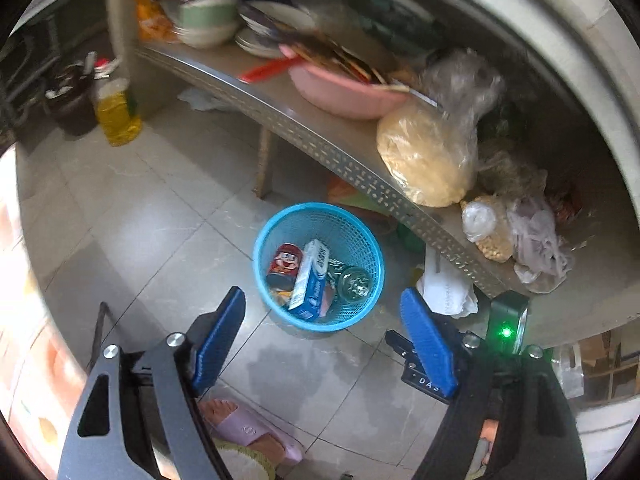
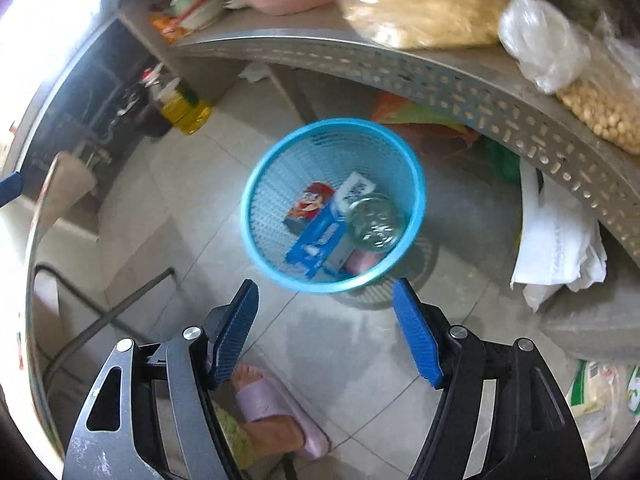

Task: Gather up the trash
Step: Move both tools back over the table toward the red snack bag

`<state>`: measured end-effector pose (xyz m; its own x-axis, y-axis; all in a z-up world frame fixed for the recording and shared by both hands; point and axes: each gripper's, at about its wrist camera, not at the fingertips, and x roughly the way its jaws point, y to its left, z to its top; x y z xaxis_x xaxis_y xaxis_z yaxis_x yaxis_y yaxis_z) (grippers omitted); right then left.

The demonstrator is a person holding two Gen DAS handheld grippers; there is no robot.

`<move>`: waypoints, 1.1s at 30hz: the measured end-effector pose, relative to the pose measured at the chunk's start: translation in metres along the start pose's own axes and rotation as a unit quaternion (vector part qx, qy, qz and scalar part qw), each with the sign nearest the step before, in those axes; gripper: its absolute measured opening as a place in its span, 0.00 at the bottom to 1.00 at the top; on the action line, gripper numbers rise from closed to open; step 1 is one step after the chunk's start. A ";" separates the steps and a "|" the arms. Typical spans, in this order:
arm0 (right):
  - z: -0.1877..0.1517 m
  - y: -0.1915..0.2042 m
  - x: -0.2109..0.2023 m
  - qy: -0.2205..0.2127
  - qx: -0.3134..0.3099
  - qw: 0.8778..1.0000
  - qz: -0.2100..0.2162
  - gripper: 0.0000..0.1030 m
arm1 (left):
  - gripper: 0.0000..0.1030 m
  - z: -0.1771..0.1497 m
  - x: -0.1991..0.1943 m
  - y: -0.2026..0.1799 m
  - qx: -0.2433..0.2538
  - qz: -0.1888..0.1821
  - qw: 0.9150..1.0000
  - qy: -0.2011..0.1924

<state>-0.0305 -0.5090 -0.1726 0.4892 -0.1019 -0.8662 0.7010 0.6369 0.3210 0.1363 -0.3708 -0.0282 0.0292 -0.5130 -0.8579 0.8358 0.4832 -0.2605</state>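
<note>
A blue mesh basket (image 1: 280, 216) (image 2: 256, 168) stands on the tiled floor. Inside lie a red can with a cartoon face (image 1: 284, 262) (image 2: 310, 204), a blue and white box (image 1: 312, 280) (image 2: 320, 236) and a clear glass jar (image 1: 354, 282) (image 2: 374, 222). My left gripper (image 1: 323, 294) hangs above the basket's near side, open, with nothing between its blue pads. My right gripper (image 2: 325, 283) is also open and empty, above the basket's near rim and pointing steeply down.
A metal shelf with a perforated edge (image 1: 320, 140) (image 2: 440, 76) overhangs the basket and carries bagged food and a pink basin (image 1: 340, 96). White sacks (image 2: 556, 240) lie under it at right. A yellow oil bottle (image 1: 116, 114) stands far left. A person's slippered foot (image 2: 264, 404) is below.
</note>
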 end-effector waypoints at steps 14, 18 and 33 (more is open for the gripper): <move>-0.011 0.142 -0.107 -0.094 -0.200 0.972 0.083 0.83 | 0.92 -0.132 -0.138 0.073 -0.139 0.040 0.985 -0.095; -0.024 0.179 -0.124 -0.103 -0.244 0.959 0.104 0.89 | 0.93 -0.162 -0.163 0.087 -0.172 0.058 0.976 -0.123; -0.075 0.286 -0.142 -0.104 -0.351 0.925 0.106 0.92 | 0.94 -0.253 -0.237 0.128 -0.218 0.150 0.943 -0.201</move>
<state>0.0611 -0.2551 0.0137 0.7170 -0.0154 -0.6969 0.1035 0.9910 0.0847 0.0979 -0.0080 0.0299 0.5064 -0.4927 -0.7076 0.4556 0.8497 -0.2656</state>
